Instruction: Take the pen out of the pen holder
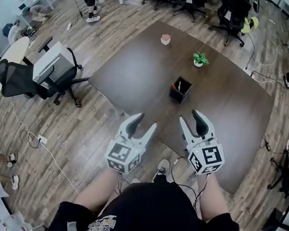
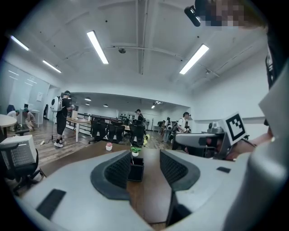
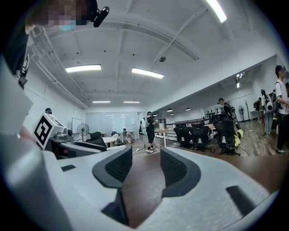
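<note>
Dark brown table (image 1: 140, 69) with a wood-grain look, smooth, gives a soft sheen under the lamps. Floor (image 1: 95, 132) of lighter wood planks, streaky, looks matt. Black pen holder (image 1: 180, 89), matt; material not clear from here. Left gripper (image 1: 145, 122) and right gripper (image 1: 190, 118) in pale grey plastic, smooth and matt, with dark pads (image 2: 118, 169) of a fine ribbed, rubber-like texture on the inner faces. Black office chair (image 1: 17, 81) with a mesh-like back. Black cloth shirt (image 1: 152, 214) with a printed patch, soft, without shine.
</note>
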